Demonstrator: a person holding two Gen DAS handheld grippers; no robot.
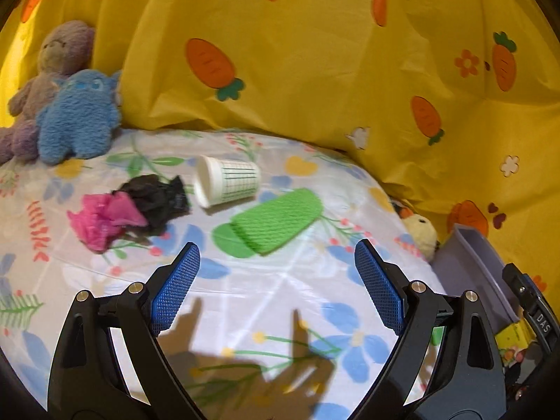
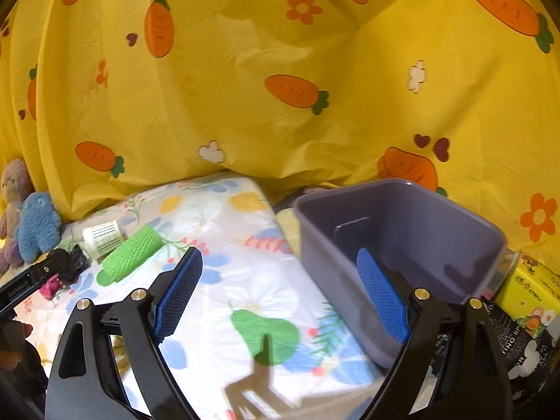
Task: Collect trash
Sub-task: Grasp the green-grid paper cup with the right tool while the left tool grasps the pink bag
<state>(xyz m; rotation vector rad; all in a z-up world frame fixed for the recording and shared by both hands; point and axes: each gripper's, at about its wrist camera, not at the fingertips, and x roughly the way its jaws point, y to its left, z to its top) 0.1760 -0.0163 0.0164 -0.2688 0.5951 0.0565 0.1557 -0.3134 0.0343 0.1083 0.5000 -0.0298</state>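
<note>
Trash remaining on the bed (image 1: pixel 266 301), as I read it from both wrist views. My left claw (image 1: pixel 276 255) stands wide with nothing between its blue pads; just ahead of its tips lies a green ribbed wrapper (image 1: pixel 276 222), and beyond that a paper cup (image 1: pixel 225 185) on its side. Ahead and to the left of this claw sit a crumpled black bag (image 1: pixel 157 199) and a crumpled pink bag (image 1: pixel 105 220), touching each other. My right claw (image 2: pixel 280 259) is also wide and empty, its right pad low against the front of the grey bin (image 2: pixel 455 231), whose opening faces the claw. What I can see of the bin's inside is bare; its lower part is hidden behind the pad, so I cannot tell whether anything is already in it. I judge the collecting to be at an early or middle stage: four pieces are left on the bed, none is held. A blue plush (image 1: pixel 78 115) and a mauve teddy (image 1: pixel 52 70), far left of the left claw, are toys, and I take them not to be trash. A yellow box (image 2: pixel 532 287) sits right of the bin.
</note>
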